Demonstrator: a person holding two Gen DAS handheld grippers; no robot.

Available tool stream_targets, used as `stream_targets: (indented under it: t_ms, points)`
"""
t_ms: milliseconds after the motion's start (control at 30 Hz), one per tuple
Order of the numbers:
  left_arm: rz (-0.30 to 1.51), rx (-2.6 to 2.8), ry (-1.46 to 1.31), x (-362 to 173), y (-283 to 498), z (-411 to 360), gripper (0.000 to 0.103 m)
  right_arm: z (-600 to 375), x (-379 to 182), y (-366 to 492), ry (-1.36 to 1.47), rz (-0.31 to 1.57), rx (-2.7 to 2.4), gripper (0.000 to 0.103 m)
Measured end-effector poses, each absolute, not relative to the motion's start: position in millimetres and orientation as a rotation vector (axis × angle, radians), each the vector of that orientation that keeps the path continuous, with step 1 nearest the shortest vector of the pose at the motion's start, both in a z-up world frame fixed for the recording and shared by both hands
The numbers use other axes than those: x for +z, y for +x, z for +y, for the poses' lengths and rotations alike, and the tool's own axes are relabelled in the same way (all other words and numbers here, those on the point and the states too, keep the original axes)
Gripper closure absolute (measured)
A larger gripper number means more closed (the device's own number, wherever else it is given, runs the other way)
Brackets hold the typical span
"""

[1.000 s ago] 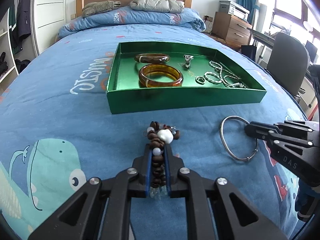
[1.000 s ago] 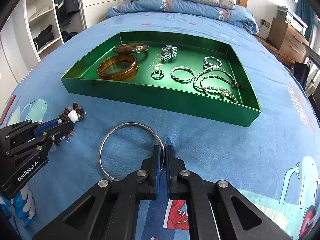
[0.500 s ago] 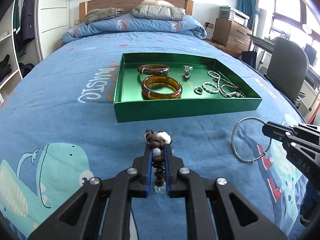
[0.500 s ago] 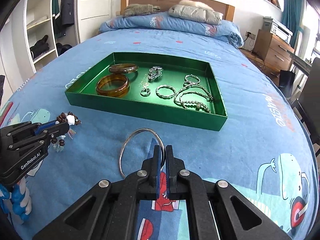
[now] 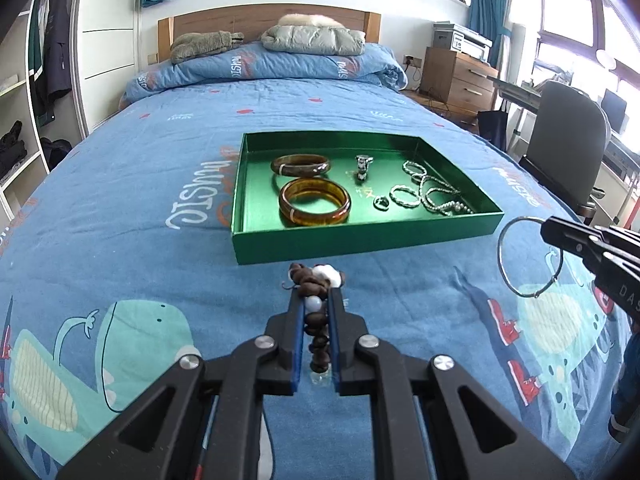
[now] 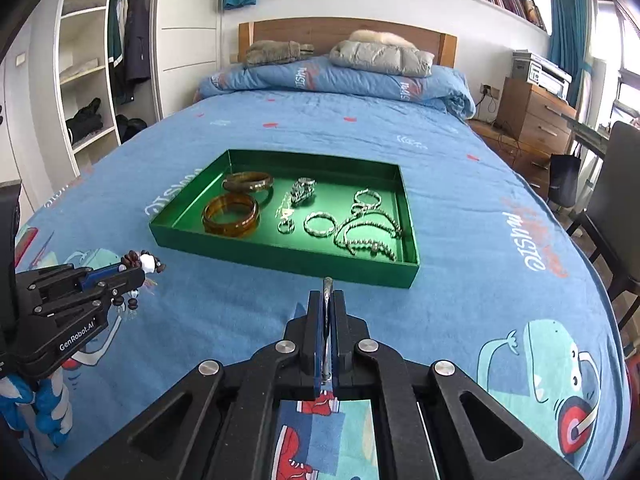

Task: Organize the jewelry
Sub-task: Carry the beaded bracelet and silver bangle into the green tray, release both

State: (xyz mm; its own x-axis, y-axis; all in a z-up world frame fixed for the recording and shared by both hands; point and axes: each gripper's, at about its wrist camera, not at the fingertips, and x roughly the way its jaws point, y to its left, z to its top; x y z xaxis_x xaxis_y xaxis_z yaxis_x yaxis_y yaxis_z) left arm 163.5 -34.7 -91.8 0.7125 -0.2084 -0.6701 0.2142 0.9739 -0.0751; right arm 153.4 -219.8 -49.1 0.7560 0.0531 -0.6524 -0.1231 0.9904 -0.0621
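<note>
By this moment you were most of the way through the job, judging by the green tray [image 5: 360, 240]: it already held two amber bangles [image 5: 314, 206], a small silver clasp-like piece [image 5: 363, 165], a ring [image 5: 381, 202], a twisted silver bracelet [image 5: 403, 195] and a tangle of silver chain [image 5: 440, 198]. What remained, as far as I could see, were only the two pieces you had in hand, neither yet over the tray.

Your left gripper [image 5: 317, 300] was pressed together on the brown bead bracelet [image 5: 314, 284], which was bunched up between the fingers with its white bead sticking out at the tips and a few loose beads dangling behind. It was lifted off the blue bedspread [image 5: 120, 220] and sat short of the tray's near wall, roughly in line with the bangles.

Your right gripper [image 6: 328, 296] was pinched shut on the thin silver hoop [image 5: 530, 258]; its own camera showed the hoop edge-on as a sliver between the pads, while the left view showed the full ring hanging down from the fingertips (clear of the bedspread, I judged). It hovered just outside the tray's near right corner.

Both pieces were close to the tray, so only two short carries and releases were left. The left half near the bangles looked the roomiest spot.
</note>
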Motion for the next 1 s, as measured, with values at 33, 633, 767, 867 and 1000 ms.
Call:
stream_targets:
  t_ms: [33,633,767,867,1000]
  points:
    - [0.738,-0.239,0.004,-88,165,-35,0.093,-221,-44,156,-0.099,0.694,0.097,0.100]
    - [0.768,-0.328,0.033,-73,277,-102,0.093,-230,-34,259,-0.012,0.650,0.148,0.100]
    - [0.810,-0.346,0.037,-93,292,-118,0.093,-239,-61,277,0.046,0.699,0.154,0.100]
    - [0.828,-0.345,0.050,-106,298,-124,0.093,-251,-77,282,0.079,0.721,0.135,0.100]
    - [0.859,-0.328,0.041,-121,304,-125,0.093,-266,-88,286,0.102,0.747,0.115,0.100]
